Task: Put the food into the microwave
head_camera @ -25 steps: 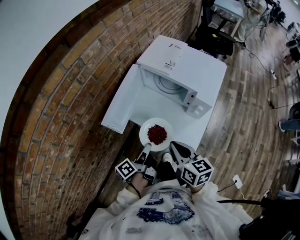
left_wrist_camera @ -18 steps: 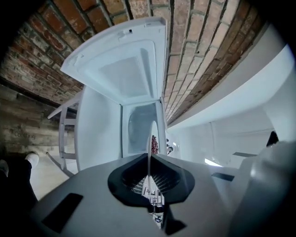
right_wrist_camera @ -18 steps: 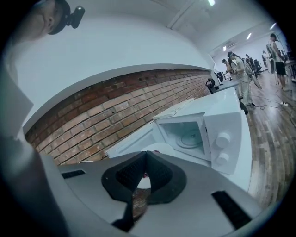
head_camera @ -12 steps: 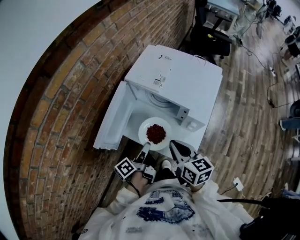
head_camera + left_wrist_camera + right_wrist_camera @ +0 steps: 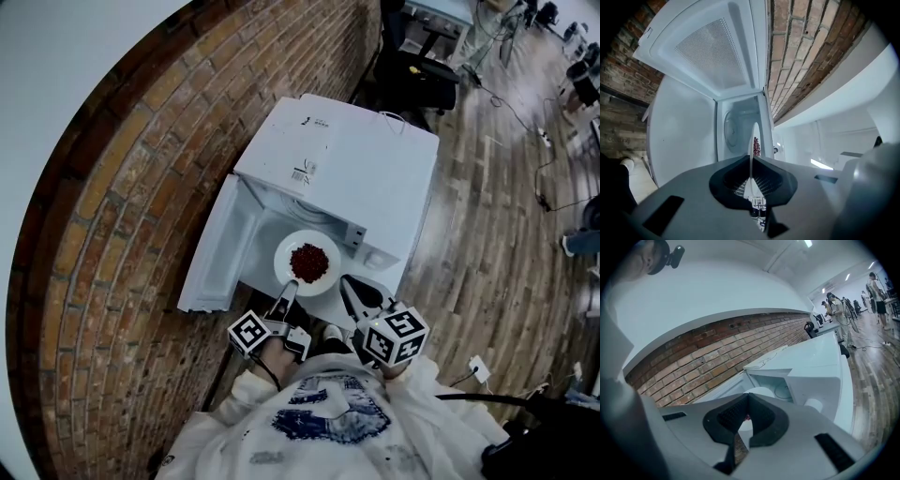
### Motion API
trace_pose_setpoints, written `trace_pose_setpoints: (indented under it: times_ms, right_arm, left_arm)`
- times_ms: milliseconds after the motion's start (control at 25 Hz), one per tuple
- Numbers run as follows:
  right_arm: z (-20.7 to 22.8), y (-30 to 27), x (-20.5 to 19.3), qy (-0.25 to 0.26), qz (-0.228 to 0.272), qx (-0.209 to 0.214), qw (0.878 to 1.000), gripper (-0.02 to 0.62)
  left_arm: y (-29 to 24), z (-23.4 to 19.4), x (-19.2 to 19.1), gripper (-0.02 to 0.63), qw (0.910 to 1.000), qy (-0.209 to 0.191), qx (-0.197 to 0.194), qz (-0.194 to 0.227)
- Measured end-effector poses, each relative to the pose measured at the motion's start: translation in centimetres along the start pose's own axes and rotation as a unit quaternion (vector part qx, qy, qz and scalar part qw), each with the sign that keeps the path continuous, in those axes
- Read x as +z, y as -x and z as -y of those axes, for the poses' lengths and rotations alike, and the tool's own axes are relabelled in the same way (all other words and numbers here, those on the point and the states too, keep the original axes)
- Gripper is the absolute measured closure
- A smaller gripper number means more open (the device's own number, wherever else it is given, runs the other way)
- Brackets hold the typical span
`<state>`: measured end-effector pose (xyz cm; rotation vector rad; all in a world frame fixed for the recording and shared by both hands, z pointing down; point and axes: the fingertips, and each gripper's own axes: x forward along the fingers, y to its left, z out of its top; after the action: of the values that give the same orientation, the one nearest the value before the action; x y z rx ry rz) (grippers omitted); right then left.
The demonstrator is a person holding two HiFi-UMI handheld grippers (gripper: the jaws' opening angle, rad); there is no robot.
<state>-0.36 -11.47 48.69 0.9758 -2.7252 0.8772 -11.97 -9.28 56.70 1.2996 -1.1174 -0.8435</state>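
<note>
Door: swung open at 9 o'clock of the opening, out of the path.
Left gripper: jaws clamped on the plate rim at 7 o'clock.
Plate: held at the opening, 6 o'clock of the microwave; looks level.
Food: red heap at plate centre; probably loose, apt to roll if tipped.
Right gripper: jaws closed, seemingly on the rim at 4 o'clock.
Microwave: at 12 o'clock, turntable inside.
Step, as judged: feeding the plate in. Best done by advancing both grippers together toward 12 o'clock, level, then setting down on the turntable before letting go.
</note>
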Motion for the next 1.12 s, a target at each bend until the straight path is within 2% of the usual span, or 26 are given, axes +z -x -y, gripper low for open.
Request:
trace_pose_setpoints:
  times_ms: [120,280,480,760,1120]
  right_arm:
    - [0.4,0.5,0.4,-0.002,0.007,-0.002,1.0,0.581]
    - [0.6,0.8,0.7,-0.002,0.011,-0.002,1.0,0.581]
    - [0.8,0.9,0.7,-0.002,0.011,-0.005,1.0,0.581]
    - [1.3,0.8,1.1,0.0,0.014,-0.02,1.0,0.581]
    - [2.1,0.0,1.3,0.002,0.011,-0.043,0.999,0.581]
  left_arm:
    - [-0.4,0.6,-0.3,0.589,0.9999,0.004,-0.013,0.002]
    - [-0.4,0.2,-0.3,0.589,1.0,-0.008,0.004,0.002]
    - [-1.0,0.5,-0.7,0.589,0.9999,0.006,-0.008,0.0]
    - [-1.9,-0.7,0.2,0.589,0.9999,-0.004,0.008,-0.008]
    - [-4.0,-1.7,0.7,0.589,0.9997,0.004,0.01,-0.024]
